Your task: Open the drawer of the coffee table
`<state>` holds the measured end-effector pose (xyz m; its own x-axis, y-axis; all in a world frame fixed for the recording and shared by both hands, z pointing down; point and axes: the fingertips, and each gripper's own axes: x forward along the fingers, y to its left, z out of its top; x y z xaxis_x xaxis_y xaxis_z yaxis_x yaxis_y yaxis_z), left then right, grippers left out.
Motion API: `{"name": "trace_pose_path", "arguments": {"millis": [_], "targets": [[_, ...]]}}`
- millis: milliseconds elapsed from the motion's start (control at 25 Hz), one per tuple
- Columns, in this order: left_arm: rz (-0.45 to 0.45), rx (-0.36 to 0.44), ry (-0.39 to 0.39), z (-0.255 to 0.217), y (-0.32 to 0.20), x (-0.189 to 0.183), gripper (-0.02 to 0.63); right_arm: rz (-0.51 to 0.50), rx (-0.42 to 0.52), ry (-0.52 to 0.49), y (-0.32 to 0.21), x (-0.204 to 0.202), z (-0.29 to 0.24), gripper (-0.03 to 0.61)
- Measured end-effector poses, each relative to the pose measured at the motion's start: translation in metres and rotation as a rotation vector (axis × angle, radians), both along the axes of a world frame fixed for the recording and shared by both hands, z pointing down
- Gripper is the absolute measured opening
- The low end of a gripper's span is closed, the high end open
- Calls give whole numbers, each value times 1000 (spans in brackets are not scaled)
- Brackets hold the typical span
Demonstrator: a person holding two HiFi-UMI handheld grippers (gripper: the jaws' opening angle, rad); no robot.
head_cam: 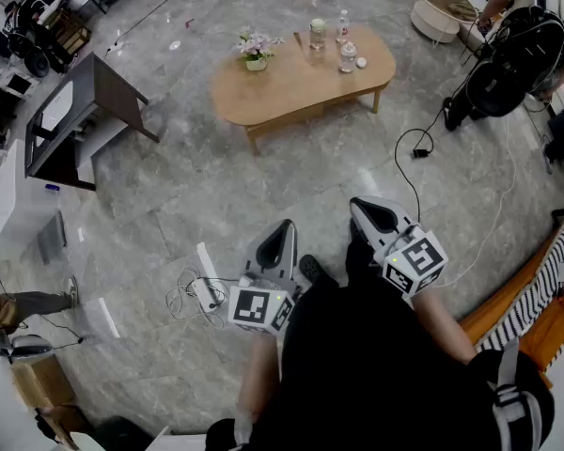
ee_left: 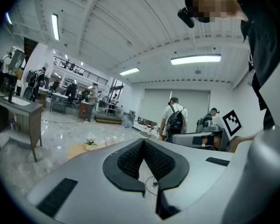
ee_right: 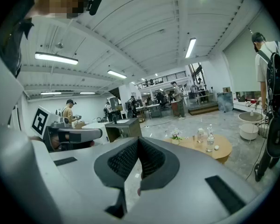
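Note:
The oval wooden coffee table (head_cam: pixel 301 78) stands on the grey floor, well ahead of both grippers; no drawer front shows from here. A small flower pot (head_cam: pixel 255 51), a glass jar (head_cam: pixel 318 34) and a bottle (head_cam: pixel 343 26) stand on its top. My left gripper (head_cam: pixel 287 225) and right gripper (head_cam: pixel 361 205) are held side by side in the air, jaws shut with nothing between them. The left gripper view shows its shut jaws and the table (ee_left: pixel 80 149) low and far off. In the right gripper view the table (ee_right: pixel 213 148) lies to the right of the shut jaws.
A dark desk (head_cam: pixel 86 118) stands at the left, and a white round table (head_cam: pixel 440 7) sits at the back right beside a person with a black backpack (head_cam: pixel 517 59). A black cable (head_cam: pixel 411 153) and a power strip (head_cam: pixel 208 294) lie on the floor. A wooden bench (head_cam: pixel 536 299) is at the right.

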<state>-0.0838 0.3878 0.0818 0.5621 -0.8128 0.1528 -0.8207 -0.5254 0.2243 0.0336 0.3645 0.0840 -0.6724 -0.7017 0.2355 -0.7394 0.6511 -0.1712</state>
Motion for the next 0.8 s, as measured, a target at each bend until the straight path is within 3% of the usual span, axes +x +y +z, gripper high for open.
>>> {"name": "trace_pose_path", "arguments": {"millis": [560, 800], "targets": [[-78, -50, 13, 20, 14, -46, 12, 35, 1, 21, 4, -12, 6, 12], [-71, -63, 31, 28, 20, -51, 12, 62, -27, -73, 11, -10, 1, 12]]}}
